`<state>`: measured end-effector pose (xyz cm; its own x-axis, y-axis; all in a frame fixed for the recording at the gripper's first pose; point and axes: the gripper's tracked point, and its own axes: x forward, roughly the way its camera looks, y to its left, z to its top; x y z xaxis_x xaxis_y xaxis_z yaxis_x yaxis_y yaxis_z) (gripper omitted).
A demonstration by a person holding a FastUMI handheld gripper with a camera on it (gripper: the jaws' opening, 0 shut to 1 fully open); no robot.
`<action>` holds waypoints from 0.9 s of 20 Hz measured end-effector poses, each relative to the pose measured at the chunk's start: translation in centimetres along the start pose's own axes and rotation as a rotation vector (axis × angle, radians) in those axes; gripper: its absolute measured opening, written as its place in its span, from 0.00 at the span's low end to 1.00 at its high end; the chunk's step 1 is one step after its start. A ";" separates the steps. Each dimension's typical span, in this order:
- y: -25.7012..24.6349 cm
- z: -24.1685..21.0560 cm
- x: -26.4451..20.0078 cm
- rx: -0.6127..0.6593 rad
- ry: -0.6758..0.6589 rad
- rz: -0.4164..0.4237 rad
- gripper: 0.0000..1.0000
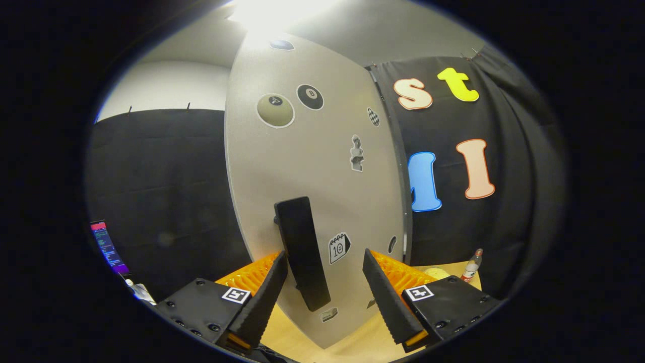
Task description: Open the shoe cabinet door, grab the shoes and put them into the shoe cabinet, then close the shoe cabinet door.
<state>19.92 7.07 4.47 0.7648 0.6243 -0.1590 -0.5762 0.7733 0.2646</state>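
Taking the cabinet door [312, 166] as the landmark and going left to right: far to the left of it a lit screen [107, 247] glows low against the dark cloth wall, with a small pale container [141, 291] just below it; the door itself is a tall grey panel dotted with stickers, standing upright on a wooden table [352, 343], and I cannot tell whether it sits flush or slightly swung out; on its lower half is a long dark handle [302, 252], fixed vertically and standing proud of the panel; to the right of the door, near its foot, stands a small bottle [471, 265] beside a pale rounded thing too small to make out.

The gripper [325, 275] is spread wide, its fingers on either side of the handle and apart from it, gripping nothing; the handle lies between and just ahead of the fingertips, nearer the left finger.

The door looks stiff, flat and fairly light, likely to turn freely on its hinge; its smooth face offers no purchase, so the handle is the place to take hold, clamped across its narrow width near the middle; a smooth bar may slip under a loose squeeze, so a firm close and a steady pull along the door's swing seem wise.
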 end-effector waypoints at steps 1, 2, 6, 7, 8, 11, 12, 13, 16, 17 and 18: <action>0.5 0.0 0.6 0.009 0.001 0.010 0.96; 0.9 0.0 1.1 0.015 0.003 0.019 0.96; 2.8 -0.1 3.7 0.031 0.005 0.051 0.96; 3.4 -0.1 4.4 0.030 0.003 0.058 0.96; 3.9 -0.1 5.1 0.025 0.000 0.063 0.95; 5.3 -0.2 7.3 0.006 -0.005 0.072 0.95; 5.9 -0.1 7.9 -0.001 -0.005 0.074 0.95; 6.4 -0.1 8.6 -0.005 -0.008 0.075 0.95; 7.4 0.2 10.8 -0.012 -0.028 0.063 0.96; 7.7 0.1 11.5 -0.005 -0.031 0.059 0.96; 8.0 0.1 12.3 0.003 -0.031 0.055 0.96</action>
<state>24.76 20.93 4.68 0.7405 0.6623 -0.1142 -0.6171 0.7373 0.2750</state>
